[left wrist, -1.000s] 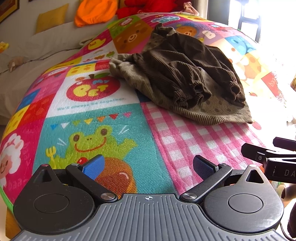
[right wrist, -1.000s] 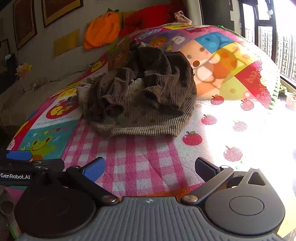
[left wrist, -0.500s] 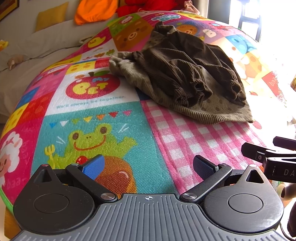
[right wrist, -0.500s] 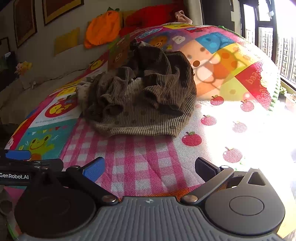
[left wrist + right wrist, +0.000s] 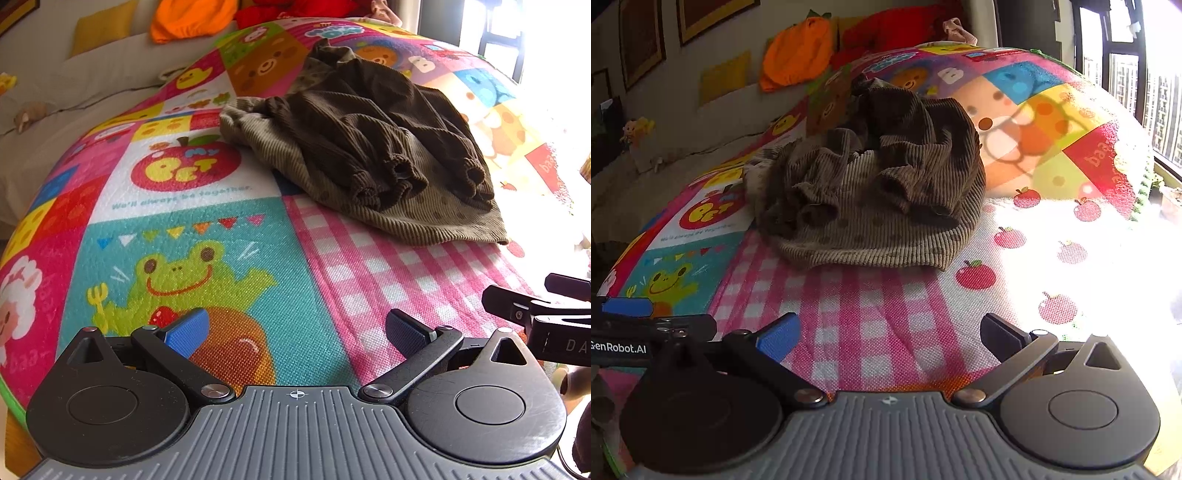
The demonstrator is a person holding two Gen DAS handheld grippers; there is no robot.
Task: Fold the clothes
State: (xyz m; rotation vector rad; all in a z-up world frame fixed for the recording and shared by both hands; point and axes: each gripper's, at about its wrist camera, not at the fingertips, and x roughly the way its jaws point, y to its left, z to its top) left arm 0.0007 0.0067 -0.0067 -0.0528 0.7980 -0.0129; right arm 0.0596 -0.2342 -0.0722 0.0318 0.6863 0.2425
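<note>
A crumpled brown corduroy garment (image 5: 369,147) lies in a heap on the colourful cartoon play mat (image 5: 192,258), dark brown cloth bunched over a lighter spotted layer. In the right wrist view the same garment (image 5: 871,184) sits at the centre of the mat (image 5: 886,325). My left gripper (image 5: 295,330) is open over the frog picture, well short of the heap, nothing between its fingers. My right gripper (image 5: 890,332) is open above the pink checked patch, also short of the garment. Each gripper shows at the edge of the other's view.
An orange pumpkin cushion (image 5: 798,55) and red cloth (image 5: 894,29) lie at the far end of the mat. A pale sofa or bedding (image 5: 74,96) runs along the left. Bright windows (image 5: 1126,74) glare on the right, washing out the mat's right side.
Both grippers have edged slightly forward toward the garment, which looks a little larger and lower in view. The jaws stay open.
</note>
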